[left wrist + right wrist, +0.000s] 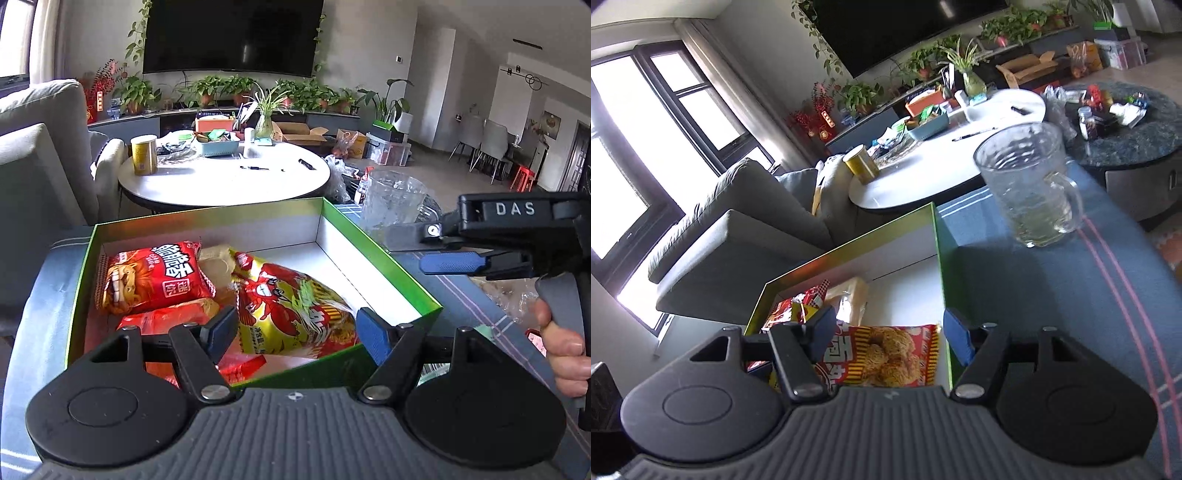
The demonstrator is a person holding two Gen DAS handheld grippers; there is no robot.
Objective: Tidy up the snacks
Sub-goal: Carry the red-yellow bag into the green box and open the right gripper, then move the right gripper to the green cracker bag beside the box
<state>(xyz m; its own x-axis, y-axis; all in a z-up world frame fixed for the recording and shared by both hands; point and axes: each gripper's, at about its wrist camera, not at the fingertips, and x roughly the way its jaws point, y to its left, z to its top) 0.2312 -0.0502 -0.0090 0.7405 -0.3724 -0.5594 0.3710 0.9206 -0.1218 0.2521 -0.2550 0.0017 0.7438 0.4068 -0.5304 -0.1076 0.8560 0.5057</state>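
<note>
A green box with a white inside sits on the blue tablecloth. It holds a red noodle snack pack, a yellow crab-print bag, a beige pack and orange-red packs. My left gripper is open and empty over the box's near edge, its jaws either side of the yellow bag. My right gripper shows from the side at the right of the box. In the right wrist view it is open and empty above a red-yellow noodle pack inside the box.
A clear glass mug stands on the tablecloth right of the box, also in the left wrist view. A white round table with a yellow can stands behind. A grey sofa is at left, a dark round table at far right.
</note>
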